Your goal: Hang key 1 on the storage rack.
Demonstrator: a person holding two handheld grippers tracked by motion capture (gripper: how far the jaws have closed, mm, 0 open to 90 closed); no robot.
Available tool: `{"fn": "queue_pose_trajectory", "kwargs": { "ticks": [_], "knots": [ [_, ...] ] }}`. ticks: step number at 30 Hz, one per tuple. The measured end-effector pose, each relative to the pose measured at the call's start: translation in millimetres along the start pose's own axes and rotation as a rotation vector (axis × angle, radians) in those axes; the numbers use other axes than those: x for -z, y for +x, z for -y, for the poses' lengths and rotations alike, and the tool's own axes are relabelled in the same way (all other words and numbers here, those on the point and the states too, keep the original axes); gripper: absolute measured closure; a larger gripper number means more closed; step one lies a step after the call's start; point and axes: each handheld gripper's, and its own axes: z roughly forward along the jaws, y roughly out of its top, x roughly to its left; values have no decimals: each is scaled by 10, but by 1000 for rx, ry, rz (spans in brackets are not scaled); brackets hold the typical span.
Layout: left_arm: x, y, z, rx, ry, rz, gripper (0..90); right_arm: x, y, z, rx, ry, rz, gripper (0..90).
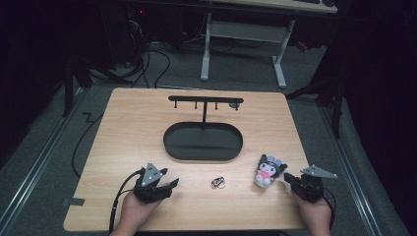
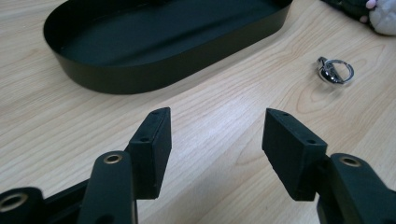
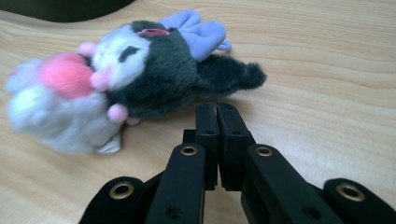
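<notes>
A small plush toy [image 1: 267, 171] in black, white, pink and purple lies on the wooden table, right of centre; up close the plush toy [image 3: 126, 74] lies on its side. My right gripper [image 1: 290, 180] rests just right of it, and in its own view the right gripper [image 3: 217, 109] is shut with nothing between its jaws, its tips just short of the toy's dark ear. A metal key ring with a clasp [image 1: 218, 183] lies mid-front; the key ring [image 2: 334, 71] also shows ahead and right of my left gripper [image 2: 217, 135], which is open over bare wood. In the high view the left gripper [image 1: 169, 185] sits front left.
A black oval tray [image 1: 172, 142] with an upright post and a hook bar [image 1: 205, 99] stands at the table's middle; its wall [image 2: 154, 77] is just ahead of the left gripper. A white-legged desk [image 1: 243, 44] stands beyond the table.
</notes>
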Motion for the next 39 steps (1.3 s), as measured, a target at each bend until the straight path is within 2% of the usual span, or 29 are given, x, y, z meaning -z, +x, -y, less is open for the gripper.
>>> {"fn": "queue_pose_trajectory", "kwargs": {
  "ticks": [9,17,19,24,28,33,34,39],
  "knots": [
    [223,26,140,19,-6,-49,426,-254,71,-201,43,7,-18,870],
    [379,86,244,48,-11,-88,426,-494,178,-368,70,8,-89,844],
    [388,87,249,51,-14,-90,426,-531,192,-392,80,21,-88,836],
    [425,97,247,50,-25,-95,426,-524,212,-418,88,10,-76,815],
    [439,102,218,54,-34,-95,437,-499,200,-410,85,4,-57,742],
    [485,96,140,40,-61,-107,427,-410,193,-373,83,-13,-24,701],
    [491,103,85,31,-67,-108,417,-370,183,-356,87,-22,-16,699],
    [388,156,110,34,-19,-91,373,-220,175,-248,71,-31,-1,674]
  ]
}}
